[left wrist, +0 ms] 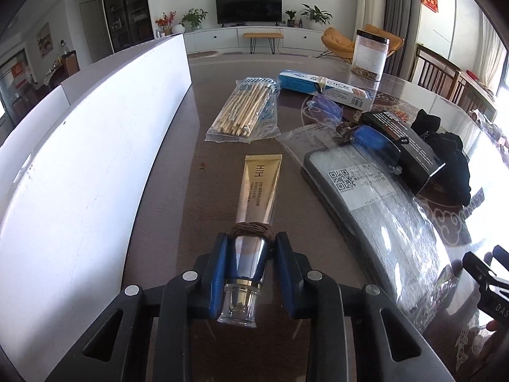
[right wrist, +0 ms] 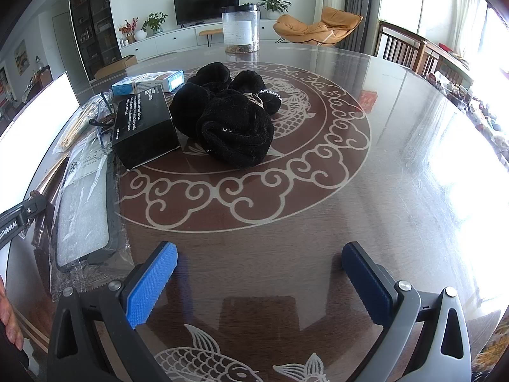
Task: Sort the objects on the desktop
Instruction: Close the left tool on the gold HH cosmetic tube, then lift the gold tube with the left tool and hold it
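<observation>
One tube [left wrist: 254,219] clamped cap-end in left gripper [left wrist: 251,273], long axis toward frame top; right gripper [right wrist: 259,286] wide, empty.

Beyond the glass worktop [right wrist: 397,165] with its etched cloud ring: dark television [left wrist: 248,8] on a white low cabinet [left wrist: 222,36], potted plants [left wrist: 193,18] flanking, orange lounge chair [right wrist: 318,27] by grey curtains, wooden chairs [right wrist: 410,49] at right.

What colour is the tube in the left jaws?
Gold tube, silver near its clear cap; left wrist view shows it best.
</observation>
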Available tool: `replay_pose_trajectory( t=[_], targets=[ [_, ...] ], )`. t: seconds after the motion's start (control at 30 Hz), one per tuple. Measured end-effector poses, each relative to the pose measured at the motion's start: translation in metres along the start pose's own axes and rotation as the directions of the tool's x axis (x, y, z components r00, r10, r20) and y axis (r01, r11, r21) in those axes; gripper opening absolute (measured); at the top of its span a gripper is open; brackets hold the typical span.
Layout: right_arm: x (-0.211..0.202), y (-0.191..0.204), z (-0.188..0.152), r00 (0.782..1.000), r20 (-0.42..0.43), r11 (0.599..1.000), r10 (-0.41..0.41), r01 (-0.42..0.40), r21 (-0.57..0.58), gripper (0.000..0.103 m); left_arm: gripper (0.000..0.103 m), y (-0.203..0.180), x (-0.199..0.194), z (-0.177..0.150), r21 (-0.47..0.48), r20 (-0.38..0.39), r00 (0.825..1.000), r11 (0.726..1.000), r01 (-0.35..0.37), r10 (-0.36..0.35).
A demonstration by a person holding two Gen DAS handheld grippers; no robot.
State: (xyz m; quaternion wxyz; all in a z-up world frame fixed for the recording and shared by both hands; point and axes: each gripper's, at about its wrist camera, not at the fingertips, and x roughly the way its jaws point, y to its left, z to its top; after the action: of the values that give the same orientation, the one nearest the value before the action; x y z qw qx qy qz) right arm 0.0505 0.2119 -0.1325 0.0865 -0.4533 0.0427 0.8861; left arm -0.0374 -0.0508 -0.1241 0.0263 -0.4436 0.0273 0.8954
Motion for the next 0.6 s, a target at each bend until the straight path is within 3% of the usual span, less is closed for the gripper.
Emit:
replay_pose_trajectory(
  t=[0.17, 0.23, 0.3, 0.53, 0.6],
  targets=[
    [0.000, 0.000, 0.000, 1.000, 0.000, 1.000, -0.001, 0.001, 0.000, 0.103, 0.031, 0.003, -0.023, -0.029, 0.015, -0.017, 1.000, 1.000, 0.020, -0.020],
    [0.000, 0.000, 0.000, 1.000, 0.000, 1.000, -0.001, 0.001, 0.000, 0.103, 0.044, 0.004, -0.026, -0.033, 0.015, -0.022, 1.000, 1.000, 0.009, -0.009],
    [0.000, 0.000, 0.000, 1.000, 0.000, 1.000, -0.001, 0.001, 0.000, 0.103, 0.076, 0.006, -0.022, -0.031, 0.017, -0.030, 0.999, 0.999, -0.032, 0.032],
    [0.000, -0.001, 0.001, 1.000, 0.001, 1.000, 0.002, -0.002, 0.000, 0.103, 0.081, 0.002, -0.011, -0.018, 0.047, -0.035, 0.999, 0.999, -0.019, 0.020],
    [0.000, -0.001, 0.001, 1.000, 0.001, 1.000, 0.004, -0.004, -0.002, 0.103, 0.091, 0.000, -0.009, -0.015, 0.064, -0.028, 0.999, 0.997, -0.036, 0.038]
  ],
)
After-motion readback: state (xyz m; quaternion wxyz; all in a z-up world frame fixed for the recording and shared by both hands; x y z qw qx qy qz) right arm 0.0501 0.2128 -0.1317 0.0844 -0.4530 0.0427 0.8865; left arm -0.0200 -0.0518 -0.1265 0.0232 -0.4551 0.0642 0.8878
